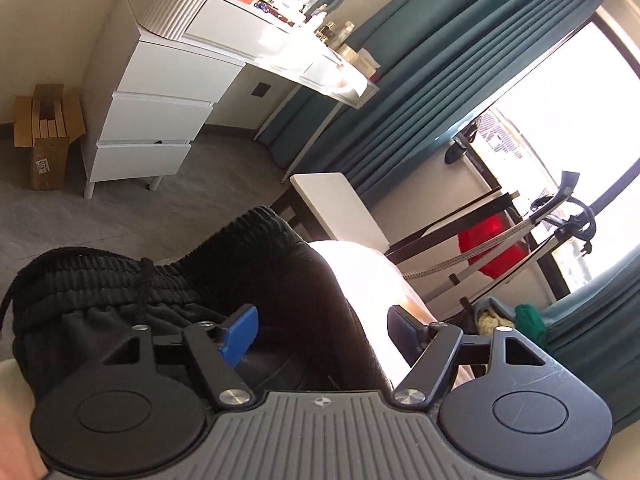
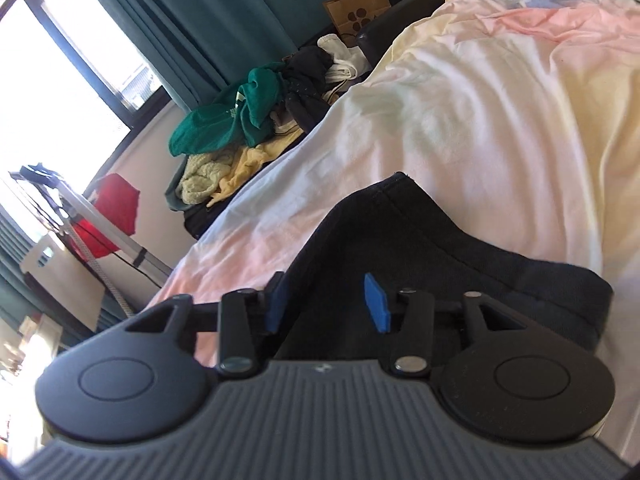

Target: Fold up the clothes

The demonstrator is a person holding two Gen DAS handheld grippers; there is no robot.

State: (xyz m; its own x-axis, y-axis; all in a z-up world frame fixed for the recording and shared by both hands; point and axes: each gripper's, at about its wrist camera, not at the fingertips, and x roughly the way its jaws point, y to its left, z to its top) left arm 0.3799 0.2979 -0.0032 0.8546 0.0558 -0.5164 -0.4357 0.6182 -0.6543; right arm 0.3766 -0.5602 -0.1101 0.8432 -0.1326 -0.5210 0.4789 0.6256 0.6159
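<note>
A black pair of shorts (image 1: 168, 280) with a ribbed elastic waistband and a drawstring lies on the pale bed cover (image 1: 360, 272). My left gripper (image 1: 322, 334) hovers open right over the waistband end, its blue pads wide apart. In the right wrist view the dark hem end of the same shorts (image 2: 400, 240) lies on the pastel bed sheet (image 2: 480, 100). The right gripper (image 2: 326, 306) is open, with the dark fabric lying between and under its blue pads. Whether the pads touch the cloth is unclear.
A white dresser and vanity (image 1: 160, 92) stand across the grey floor, with cardboard boxes (image 1: 44, 132) beside them. Teal curtains (image 1: 440, 60) frame a bright window. A pile of green, yellow and dark clothes (image 2: 248, 120) sits beside the bed, near a paper bag (image 2: 356, 4) and a garment steamer (image 2: 80, 216).
</note>
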